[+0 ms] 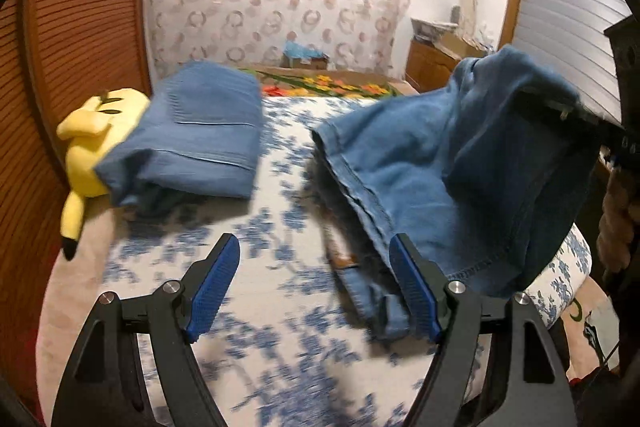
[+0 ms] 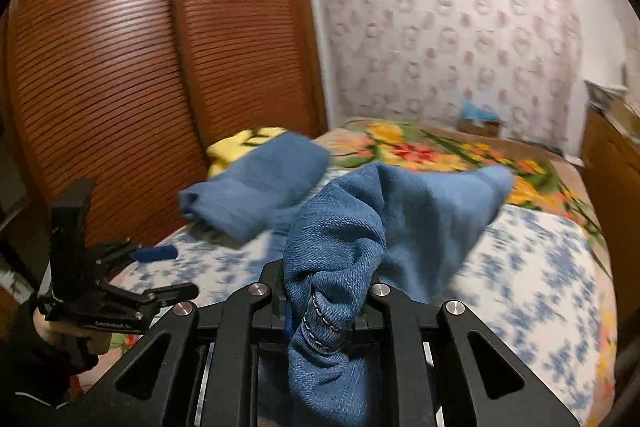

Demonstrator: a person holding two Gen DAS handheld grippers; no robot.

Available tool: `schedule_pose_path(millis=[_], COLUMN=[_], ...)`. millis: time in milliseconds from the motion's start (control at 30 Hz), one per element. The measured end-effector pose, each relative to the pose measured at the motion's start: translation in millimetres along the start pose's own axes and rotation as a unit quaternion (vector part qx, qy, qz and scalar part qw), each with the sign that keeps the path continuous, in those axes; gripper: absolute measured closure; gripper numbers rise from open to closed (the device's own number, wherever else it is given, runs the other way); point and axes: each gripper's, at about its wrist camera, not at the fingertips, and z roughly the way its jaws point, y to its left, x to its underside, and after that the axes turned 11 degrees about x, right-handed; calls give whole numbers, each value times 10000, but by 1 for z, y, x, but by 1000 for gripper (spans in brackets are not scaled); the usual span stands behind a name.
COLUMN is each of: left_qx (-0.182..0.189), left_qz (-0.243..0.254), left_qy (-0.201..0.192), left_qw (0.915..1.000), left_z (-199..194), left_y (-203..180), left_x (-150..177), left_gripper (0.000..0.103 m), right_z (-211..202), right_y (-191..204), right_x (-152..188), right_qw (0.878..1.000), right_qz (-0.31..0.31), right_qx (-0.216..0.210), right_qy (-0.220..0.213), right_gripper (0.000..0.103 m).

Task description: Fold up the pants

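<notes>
I am carrying the jeans by a single bunched handful of denim, and that is where I am expecting trouble: the wad in my right gripper is thick and lumpy around a stitched seam, so the cloth may be creeping out of the pinch as the weight of the hanging part is pulling on it. Most of the garment is drooping to the floral bedsheet, where a leg hem is lying near my left gripper, and if I am swinging too fast that trailing end may be dragging, twisting the legs out of line or knocking the folded blue pants that are resting beside the yellow plush toy at the far left of the bed. A one-point hold is also letting the fabric rotate, so laying it flat for a clean crease looks awkward. My right jaws are standing nearly together and pressing on that gathered denim, which is spilling up and back over the tool. My left jaws are standing wide apart with nothing between them; the right-hand pad is sitting just in front of the lower denim, and I cannot tell whether it is brushing it.
</notes>
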Motion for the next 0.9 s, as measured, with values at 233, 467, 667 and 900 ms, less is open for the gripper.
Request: schedule_pose_path(millis=[233,467,667,900], left_qx=[-331,-480,-431,-208], left_qz=[-245,-441,-359,-152], left_qy=[-160,-243,-320,-381], left_qw=[9990,9976,9979,9989], left_z=[-27,-32,-34,-34], left_y=[37,55,48,23], left_x=[1,5,-1,-11], left_gripper=[25,25,25,25], right_z=[44,81,51,-24], right_y=[65,82,86,42], right_x=[22,54,36,26], right_qw=[9949,9853,9876,9975], right_qz=[-386,-503,-628,-405], right_qx=[-732,-1059,-936,-432], right_qy=[568,1244,1094,397], right_gripper=[85,85,55,51])
